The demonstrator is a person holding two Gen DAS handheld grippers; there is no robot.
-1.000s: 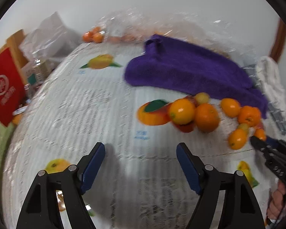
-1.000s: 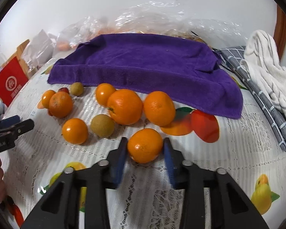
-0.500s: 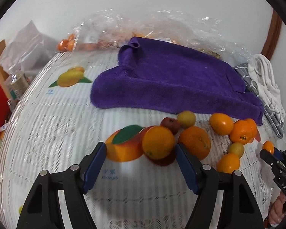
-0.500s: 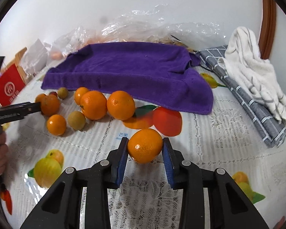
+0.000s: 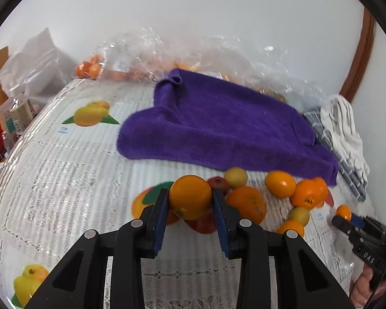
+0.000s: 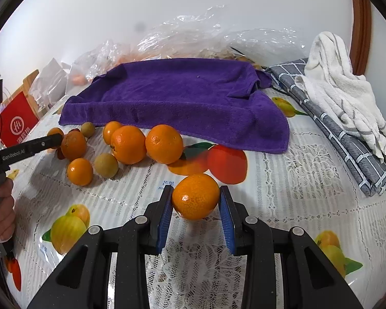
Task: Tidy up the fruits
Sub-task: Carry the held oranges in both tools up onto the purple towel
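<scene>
While the left gripper (image 5: 190, 203) pinches one orange (image 5: 190, 197) at the pile's (image 6: 115, 152) edge and the right gripper (image 6: 196, 200) pinches a mandarin (image 6: 195, 197) just above the tabletop (image 6: 308, 193), either round, smooth fruit may slip from the fingers and roll away.

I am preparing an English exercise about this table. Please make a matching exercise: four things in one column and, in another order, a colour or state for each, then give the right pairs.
Column 1
1. towel
2. left gripper
3. folded cloth
4. box

Column 2
A. grey with a white grid
B. red with a white logo
C. purple, spread on the table
D. shut on an orange

Pairs: 1-C, 2-D, 3-A, 4-B
</scene>
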